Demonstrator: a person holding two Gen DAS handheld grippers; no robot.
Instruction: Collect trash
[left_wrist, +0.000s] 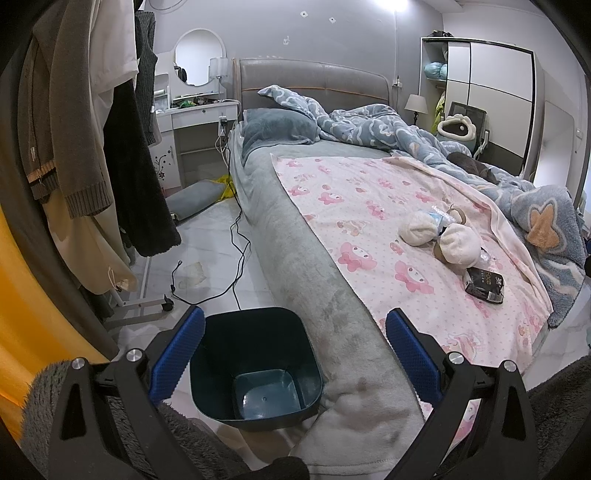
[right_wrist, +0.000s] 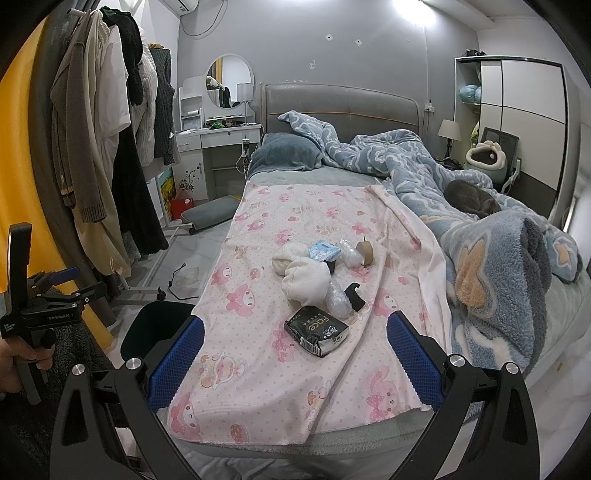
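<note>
Both tongs were held spread and empty: the left tongs (left_wrist: 293, 345) framed the dark bin (left_wrist: 255, 369) at lower centre, the right tongs (right_wrist: 295, 345) the black packet (right_wrist: 317, 331) on the bed (right_wrist: 258, 369).

- One dark teal plastic trash bin (left_wrist: 255, 369) stands on the floor beside the bed.
- One pink cartoon-print sheet (right_wrist: 295, 229) covers the mattress.
- Two cream fluffy slippers (right_wrist: 304, 282) lie on the sheet.
- One black tissue packet (right_wrist: 317, 331), one light blue tissue packet (right_wrist: 324, 252).
- Two crumpled clear plastic wrappers (right_wrist: 338, 297).
- One brown cardboard tape core (right_wrist: 365, 252).
- One small black plastic piece (right_wrist: 355, 295).
- One grey cat (right_wrist: 471, 201) lies on the blue fleece blanket (right_wrist: 491, 258).
- One grey pillow (right_wrist: 284, 151) at the headboard.
- Two blue-padded tools: left (left_wrist: 295, 354), right (right_wrist: 295, 360), both jaws wide apart.
</note>
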